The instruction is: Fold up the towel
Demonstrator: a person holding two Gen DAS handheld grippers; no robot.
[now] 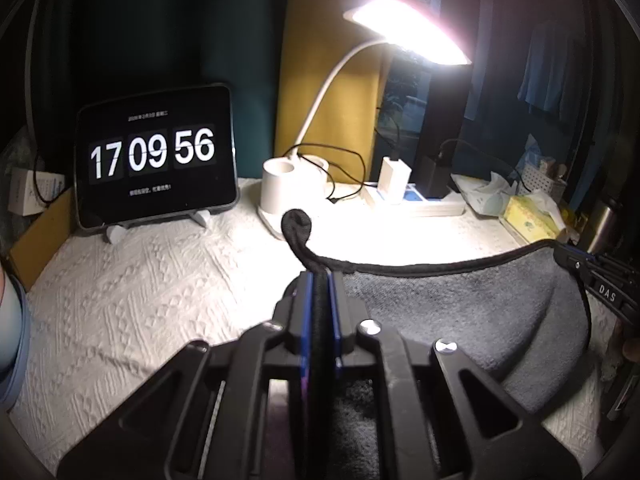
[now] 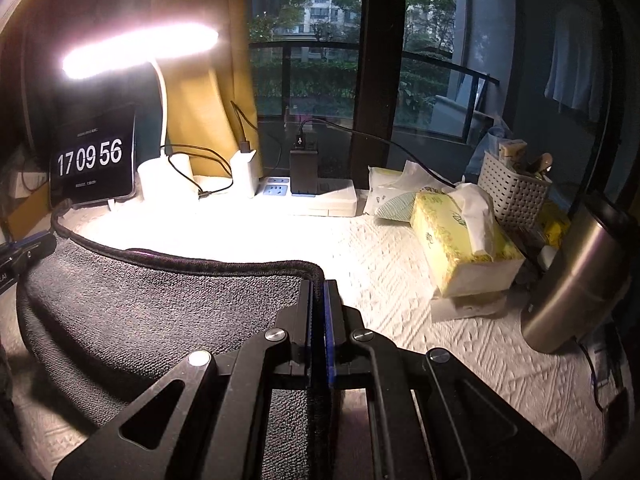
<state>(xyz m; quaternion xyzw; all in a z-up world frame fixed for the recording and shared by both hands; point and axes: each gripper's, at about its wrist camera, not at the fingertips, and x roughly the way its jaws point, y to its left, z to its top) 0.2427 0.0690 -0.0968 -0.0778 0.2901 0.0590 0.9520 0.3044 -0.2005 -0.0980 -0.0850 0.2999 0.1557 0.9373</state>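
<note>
Clamped on 1 towel (image 1: 460, 320) corner each: left gripper (image 1: 320, 280) and right gripper (image 2: 318, 284). Stretched left to right between the 2, hemmed edge lifted over the white tablecloth (image 1: 140, 288), body sagging near. Equally close; next move likely forward together.

The towel (image 1: 460, 312) is dark grey terry with a black stitched border, and it hangs lifted above the white textured table (image 1: 152, 280) rather than lying flat. One corner is pinched in the left hand-held gripper (image 1: 319, 280), with a small curl of black edging poking up past the fingertips. The opposite corner is clamped in the right hand-held gripper (image 2: 319, 288). Between the two the top hem sags in a shallow curve, and the cloth below bellies downward (its lower part probably rests on the table, though the shadow hides it).
</note>
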